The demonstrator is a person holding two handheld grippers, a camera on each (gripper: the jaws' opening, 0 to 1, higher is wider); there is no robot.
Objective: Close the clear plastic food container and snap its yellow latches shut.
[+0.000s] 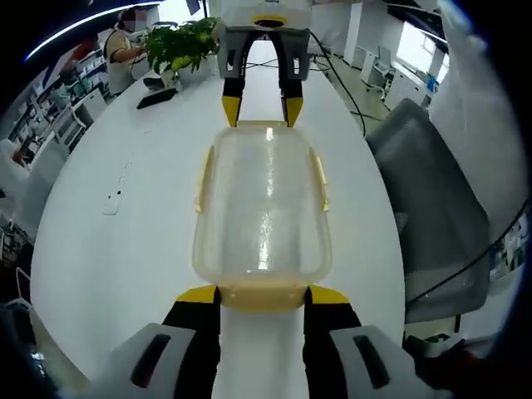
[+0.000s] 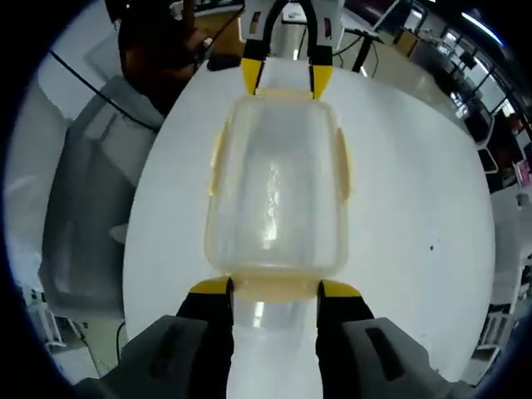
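Your left gripper [image 1: 262, 293] has its jaws set apart, tips straddling the near end latch [image 1: 262, 296] of the clear container [image 1: 262, 212]; your right gripper [image 2: 274, 288] stands the same at the opposite end, seen across in the left gripper view [image 1: 262, 104]. The container sits lid-on in the middle of the white table [image 1: 116, 249], lengthwise between both tools. Side latches [image 1: 320, 179] look flared out, so latching seems under way. Next, likely press each end latch down and inward; keep the box from sliding.
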